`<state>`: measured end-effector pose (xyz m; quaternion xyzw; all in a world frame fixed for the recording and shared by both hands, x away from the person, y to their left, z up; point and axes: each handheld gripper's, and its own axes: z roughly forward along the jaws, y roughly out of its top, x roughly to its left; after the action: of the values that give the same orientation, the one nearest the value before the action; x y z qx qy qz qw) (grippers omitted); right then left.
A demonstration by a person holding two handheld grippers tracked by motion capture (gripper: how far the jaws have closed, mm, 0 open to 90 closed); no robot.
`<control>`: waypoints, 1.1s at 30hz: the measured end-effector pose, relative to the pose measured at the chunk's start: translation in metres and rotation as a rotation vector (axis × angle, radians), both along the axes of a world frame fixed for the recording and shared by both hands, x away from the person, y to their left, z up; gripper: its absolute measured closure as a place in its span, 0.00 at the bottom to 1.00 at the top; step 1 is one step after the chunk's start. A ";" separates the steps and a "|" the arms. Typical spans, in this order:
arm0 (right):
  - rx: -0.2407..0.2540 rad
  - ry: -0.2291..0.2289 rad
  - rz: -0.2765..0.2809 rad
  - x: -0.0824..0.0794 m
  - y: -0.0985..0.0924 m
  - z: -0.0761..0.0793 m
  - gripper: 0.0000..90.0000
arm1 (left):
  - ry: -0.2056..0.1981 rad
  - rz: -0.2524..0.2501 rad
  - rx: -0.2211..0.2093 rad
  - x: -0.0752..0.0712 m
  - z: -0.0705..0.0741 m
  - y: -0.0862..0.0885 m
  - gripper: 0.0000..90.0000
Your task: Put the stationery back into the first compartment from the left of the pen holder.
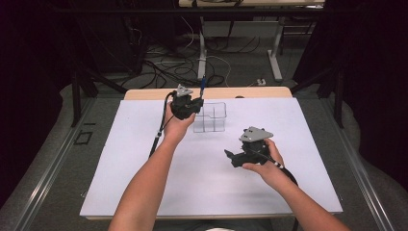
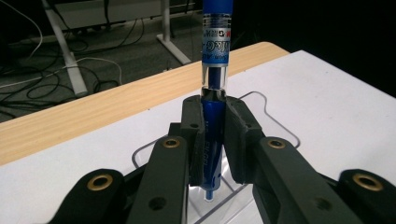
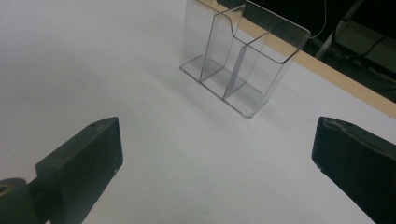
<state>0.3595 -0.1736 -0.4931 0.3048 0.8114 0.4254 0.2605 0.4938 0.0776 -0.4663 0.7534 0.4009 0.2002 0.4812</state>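
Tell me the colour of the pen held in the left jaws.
Blue, with a clear section on the barrel; the pen shows best in the left gripper view.

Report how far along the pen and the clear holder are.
Done: the left gripper is shut on the blue pen, upright, tip down over the clear holder. In hand: lowering it in. Left: release the pen; the holder's compartments look empty. The right gripper is open, holding nothing.

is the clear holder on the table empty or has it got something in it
Empty: the clear holder shows bare compartments; the blue pen is clamped upright in the left gripper above it.
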 end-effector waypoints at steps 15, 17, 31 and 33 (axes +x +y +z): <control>0.008 0.003 -0.008 0.000 0.001 -0.003 0.02 | 0.081 0.011 0.014 0.003 -0.012 0.007 0.76; 0.012 0.008 -0.011 0.000 0.000 -0.004 0.02 | 0.084 0.019 0.021 -0.001 -0.008 0.009 0.71; 0.053 0.027 -0.059 0.003 -0.013 0.000 0.01 | 0.061 0.018 0.011 -0.045 0.025 0.052 0.32; 0.054 0.028 -0.058 0.003 -0.014 0.001 0.00 | 0.058 0.006 -0.011 -0.054 0.026 0.060 0.31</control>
<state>0.3623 -0.1876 -0.4922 0.3410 0.7941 0.4349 0.2530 0.4394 0.1372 -0.4403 0.7550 0.4180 0.1774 0.4730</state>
